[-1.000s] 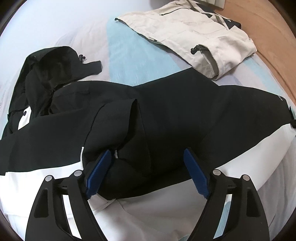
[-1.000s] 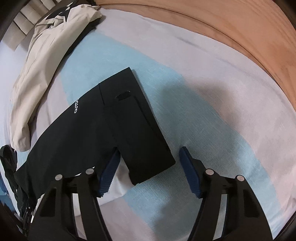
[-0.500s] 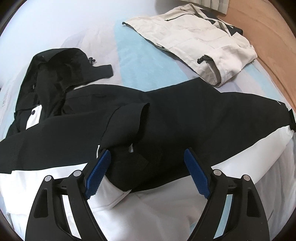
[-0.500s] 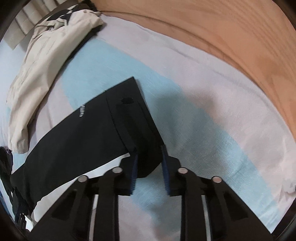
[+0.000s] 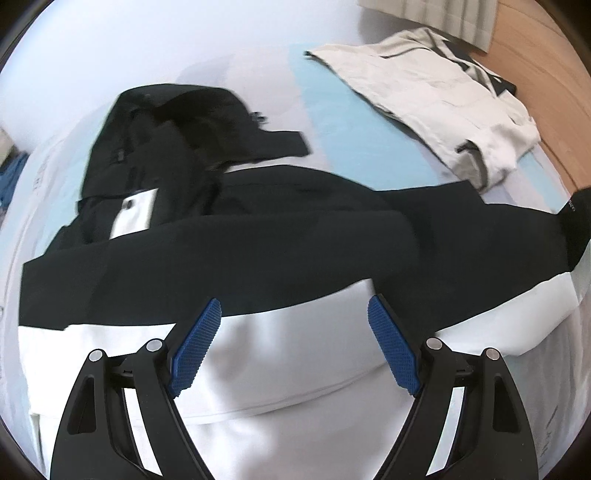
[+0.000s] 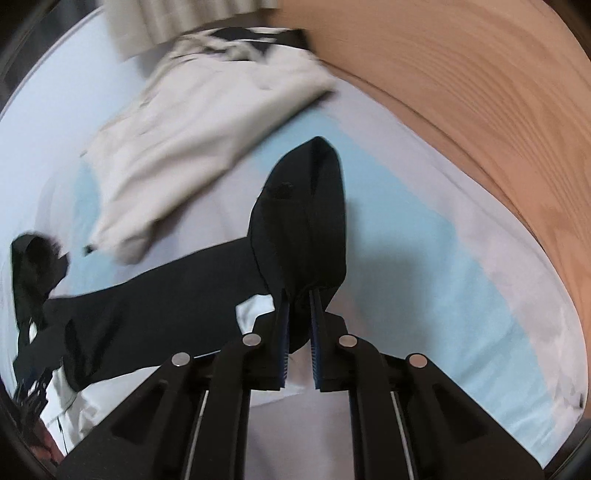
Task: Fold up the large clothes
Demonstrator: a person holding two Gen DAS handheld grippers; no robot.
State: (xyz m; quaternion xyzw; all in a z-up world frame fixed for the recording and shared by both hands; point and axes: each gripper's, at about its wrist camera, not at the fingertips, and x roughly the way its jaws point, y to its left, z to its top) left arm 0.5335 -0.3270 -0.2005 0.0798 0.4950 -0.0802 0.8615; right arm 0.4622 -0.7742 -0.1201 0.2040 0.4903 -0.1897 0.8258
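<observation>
A black and white hooded jacket [image 5: 258,240] lies spread on the bed, with its hood [image 5: 177,122] at the upper left. My left gripper [image 5: 293,300] hovers open over the jacket's white lower band, and nothing is between its blue pads. In the right wrist view my right gripper [image 6: 298,293] is closing, with its pads pressed on the end of the black sleeve [image 6: 306,206]. The sleeve hangs lifted off the sheet and stretches back to the jacket body [image 6: 147,306].
A folded beige jacket [image 5: 436,99] lies at the far side of the bed and also shows in the right wrist view [image 6: 207,136]. The sheet [image 6: 424,240] is white with pale blue bands. Wooden floor [image 6: 480,92] borders the bed on the right. A curtain [image 5: 443,14] hangs at the top.
My right gripper went from open around the sleeve cuff to shut on it and raised it off the sheet. My left gripper drew back from the folded left sleeve to the white band.
</observation>
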